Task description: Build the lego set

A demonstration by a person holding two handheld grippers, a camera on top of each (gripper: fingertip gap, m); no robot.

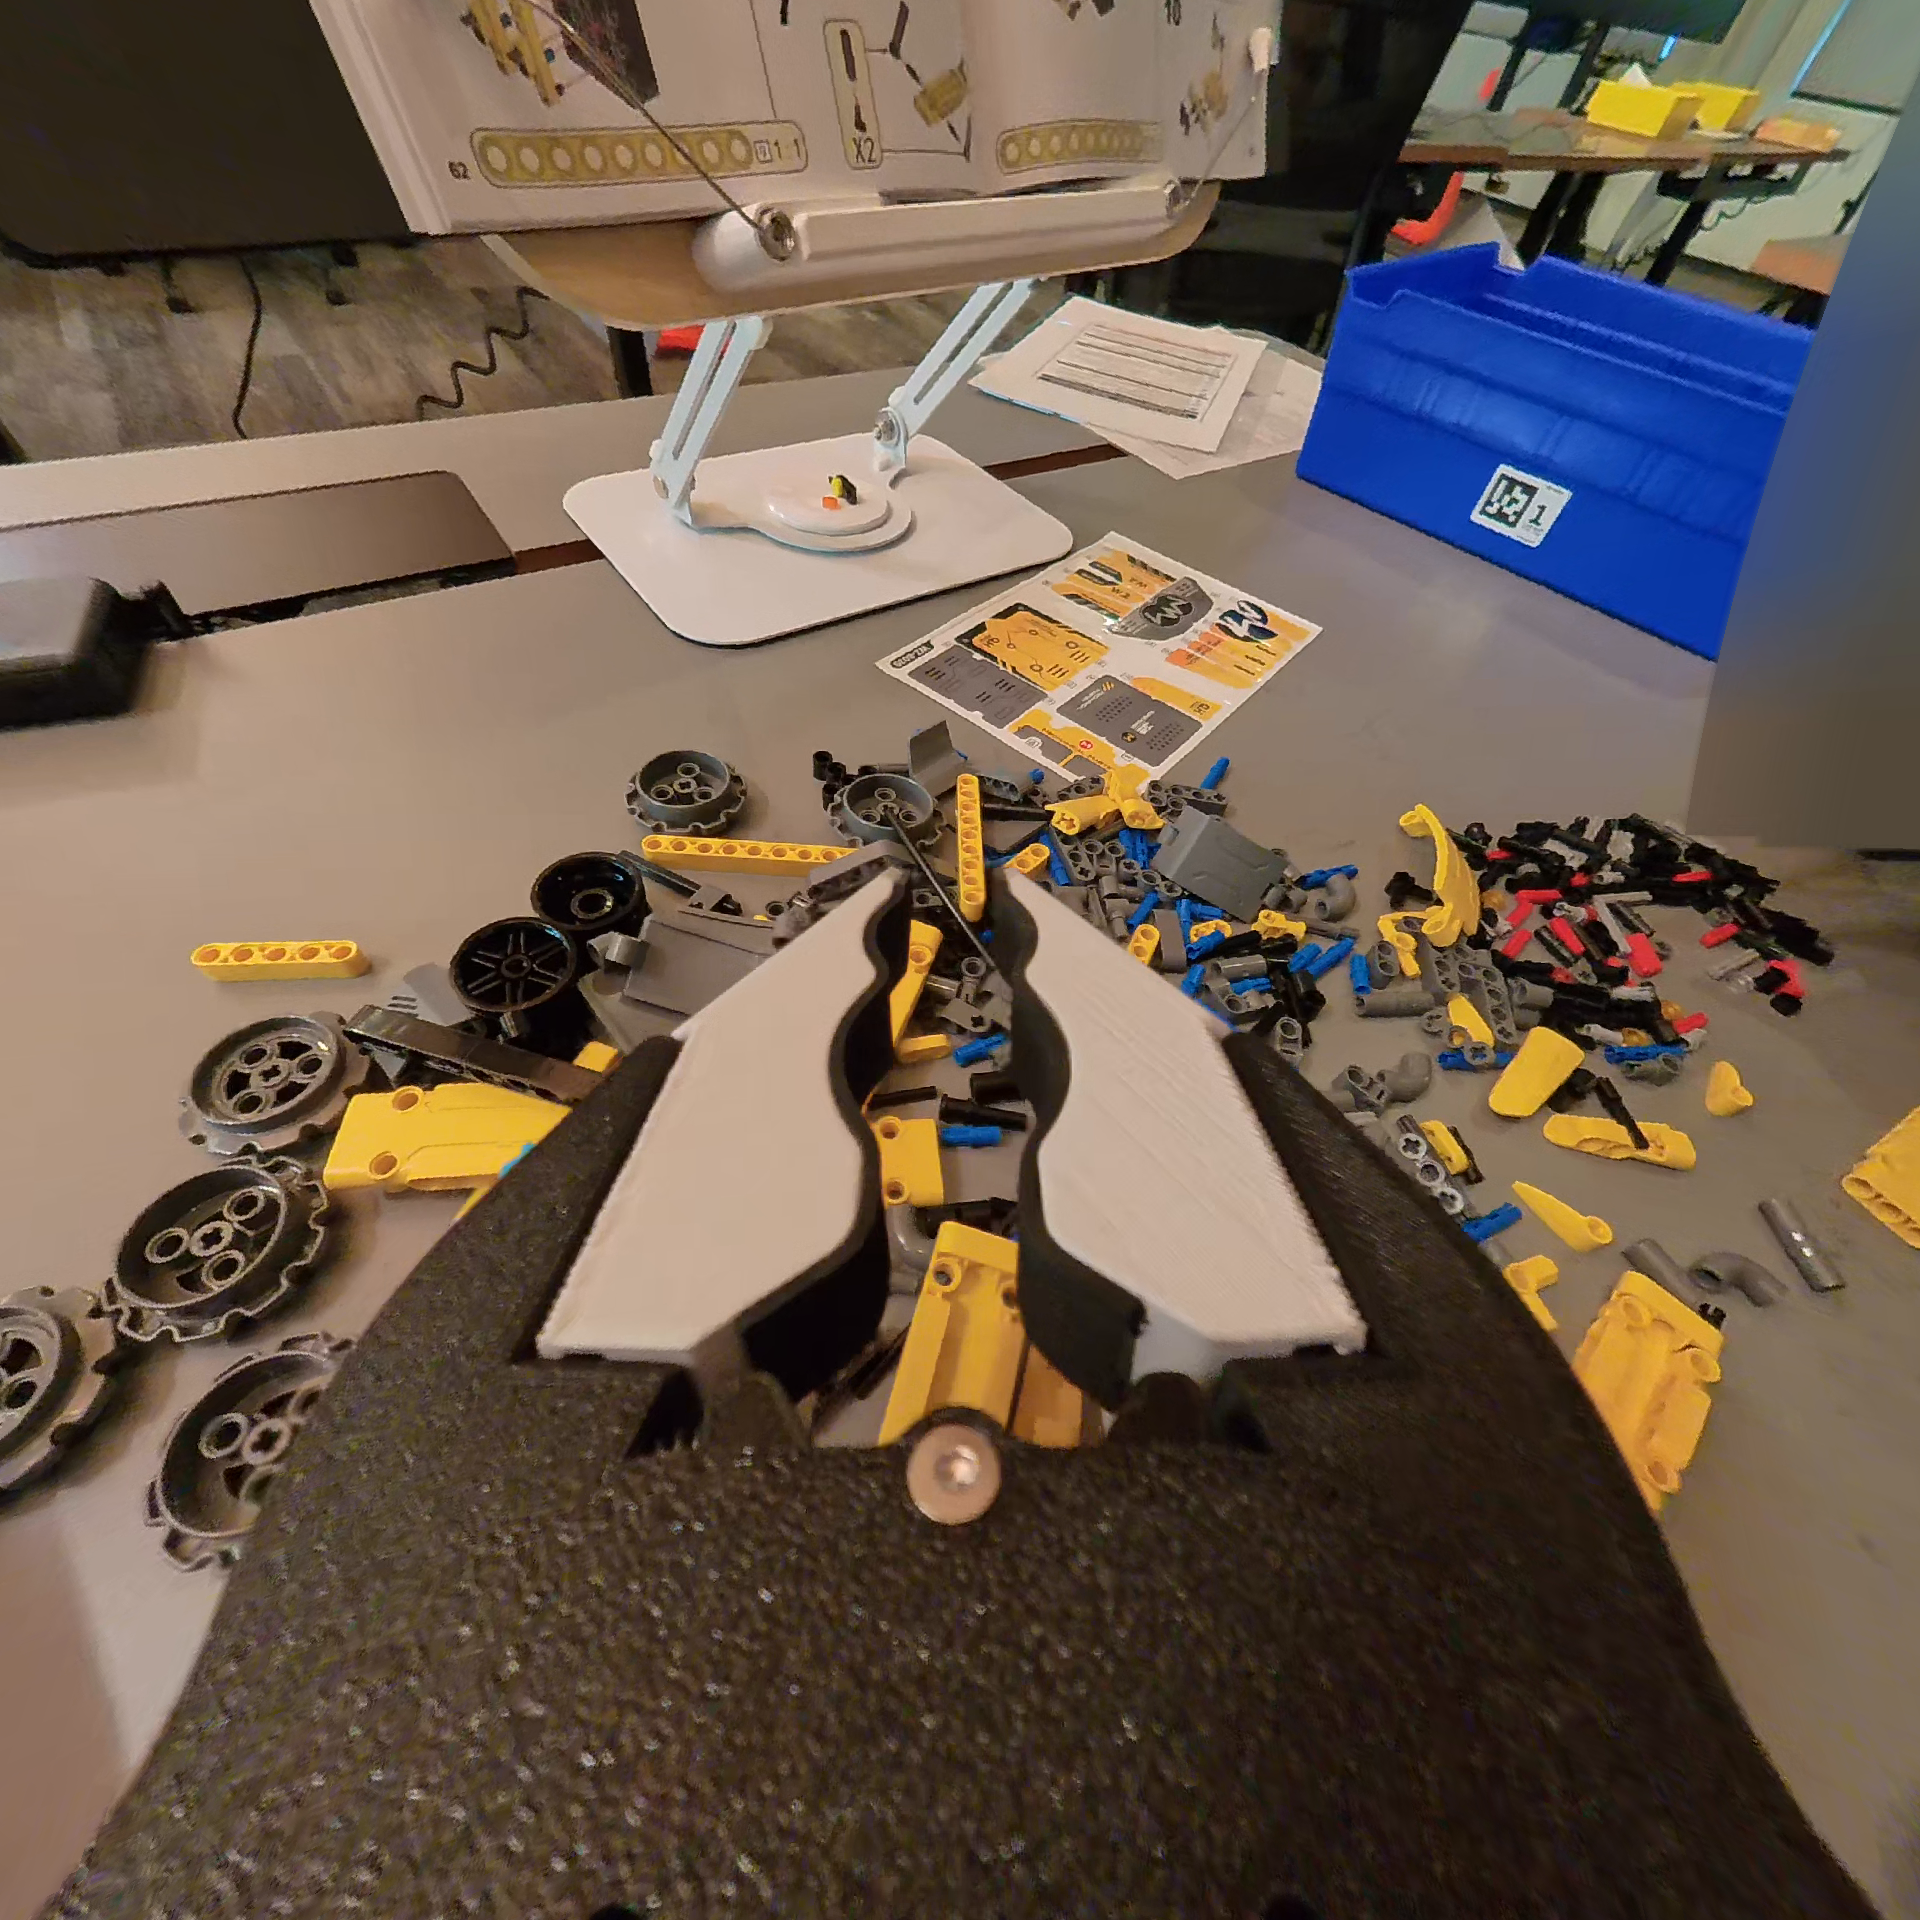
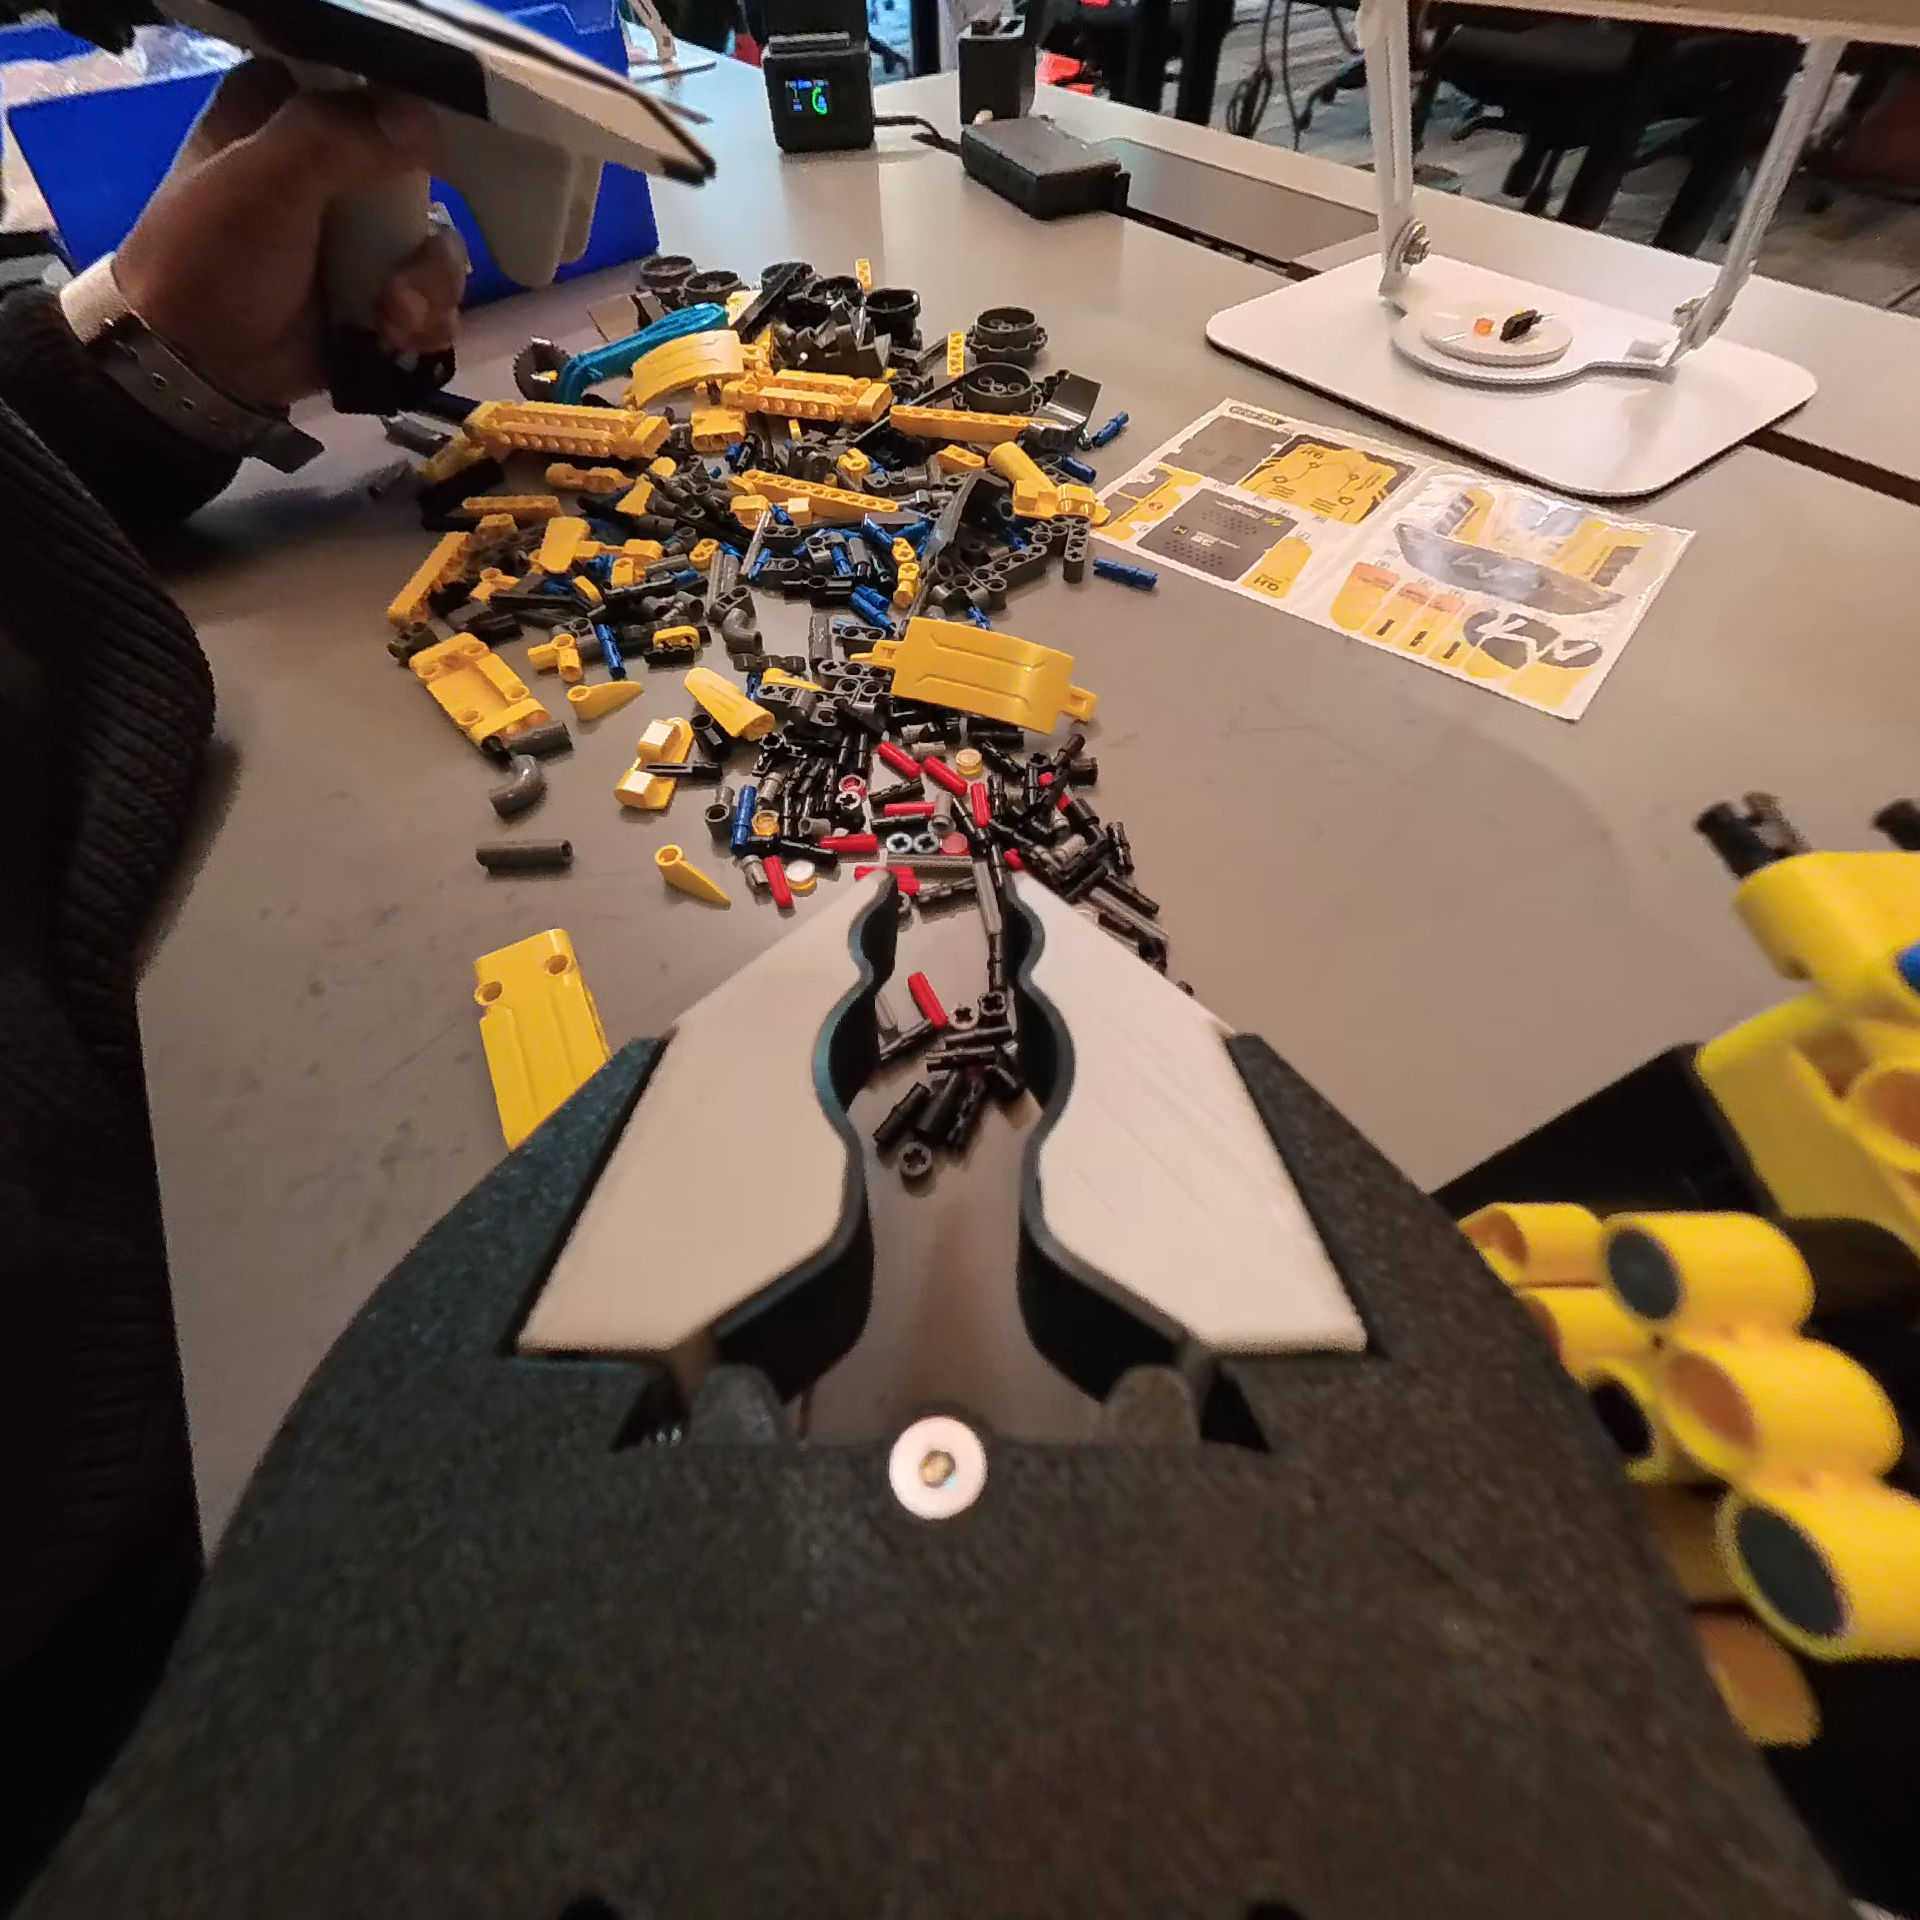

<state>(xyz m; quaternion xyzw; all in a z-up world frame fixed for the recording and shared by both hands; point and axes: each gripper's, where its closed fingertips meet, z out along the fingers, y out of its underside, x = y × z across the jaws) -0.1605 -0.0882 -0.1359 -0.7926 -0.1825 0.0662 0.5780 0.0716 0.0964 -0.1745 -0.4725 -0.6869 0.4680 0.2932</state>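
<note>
Grey table (image 1: 416, 748), scattered bricks (image 2: 790, 540) (office behind)

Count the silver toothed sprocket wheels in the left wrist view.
4 sprockets, all left of the left gripper: farthest, middle, frame edge, nearest, partly hidden; more may be hidden.

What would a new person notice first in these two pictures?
Probably the big heap of yellow, black and blue building pieces spread over the grey table, with the left gripper open just above it. The right gripper hangs open over small black and red pins. Behind lie a sticker sheet and a white book stand.
</note>
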